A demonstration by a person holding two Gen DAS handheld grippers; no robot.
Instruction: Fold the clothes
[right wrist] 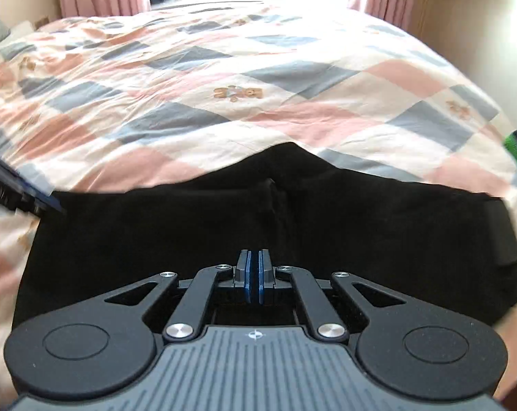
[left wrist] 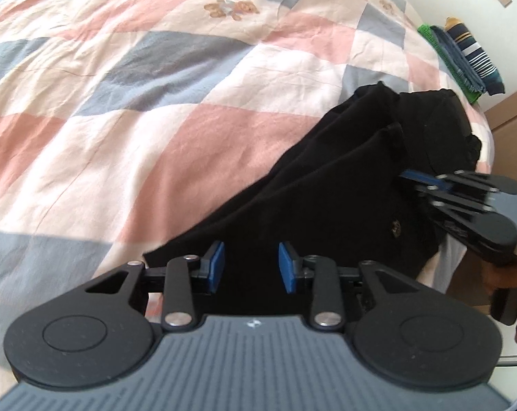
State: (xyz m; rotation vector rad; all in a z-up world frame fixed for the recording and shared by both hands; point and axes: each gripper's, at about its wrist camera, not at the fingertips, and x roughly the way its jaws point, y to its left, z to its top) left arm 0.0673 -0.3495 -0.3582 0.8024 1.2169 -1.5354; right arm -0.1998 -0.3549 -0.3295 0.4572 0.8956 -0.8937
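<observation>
Left gripper [left wrist: 251,267] jaws parted, empty, over black garment [left wrist: 344,185]; right gripper [right wrist: 255,275] jaws closed, nothing visibly gripped, quilt [right wrist: 224,102] beyond.

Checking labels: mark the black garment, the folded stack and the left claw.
black garment [right wrist: 190,233]: right wrist view, flat middle of the cloth.
folded stack [left wrist: 470,58]: left wrist view, striped top piece.
left claw [left wrist: 251,267]: left wrist view, gap between blue pads.

A bed with a checked quilt [left wrist: 128,78] in pink, white and grey-blue carries a black garment [left wrist: 327,185] spread near its edge. A folded pile [left wrist: 464,58] of clothes lies at one corner.
</observation>
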